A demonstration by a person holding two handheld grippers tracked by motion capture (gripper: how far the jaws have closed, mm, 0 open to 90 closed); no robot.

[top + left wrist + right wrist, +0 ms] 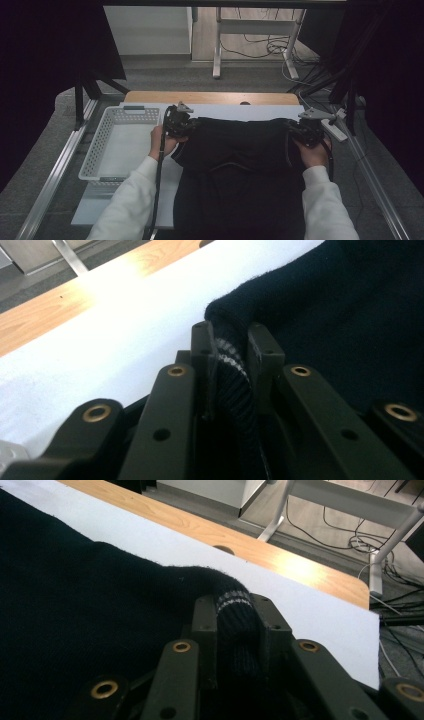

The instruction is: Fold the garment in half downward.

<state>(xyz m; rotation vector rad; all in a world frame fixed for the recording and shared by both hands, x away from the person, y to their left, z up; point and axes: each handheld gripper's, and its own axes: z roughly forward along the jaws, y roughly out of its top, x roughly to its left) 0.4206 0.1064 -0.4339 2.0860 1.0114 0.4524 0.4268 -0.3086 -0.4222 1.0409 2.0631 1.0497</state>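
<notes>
A: Start nearest you. What lies there?

B: Your white sleeves [131,200] come in from the bottom edge, one on each side of the dark knitted garment [240,170]. The garment drapes over the near edge of the white sheet [120,202] and spreads away from you across it.

A: And your left gripper?

B: The left gripper [186,129] sits at the garment's far left corner. In the left gripper view its jaws are clenched on a ribbed hem [232,371] with a thin pale stripe, and the fabric bunches up between the pads [204,347].

A: Your right?

B: The right gripper [295,131] is at the garment's far right corner. In the right gripper view the jaws pinch the same kind of ribbed, striped edge [235,611], which is folded over between them. The rest of the garment lies flat to the left of those jaws.

A: What is beside the garment?

B: To its left, touching neither the cloth nor your gripper, stands a white perforated basket [95,150] on the sheet. Its grey handle [134,107] is at the far rim.

A: Beyond the garment?

B: A bare strip of white sheet, then the wooden table edge [210,97]. Farther off is grey floor with a white table frame [218,50] and loose cables [270,47].
</notes>
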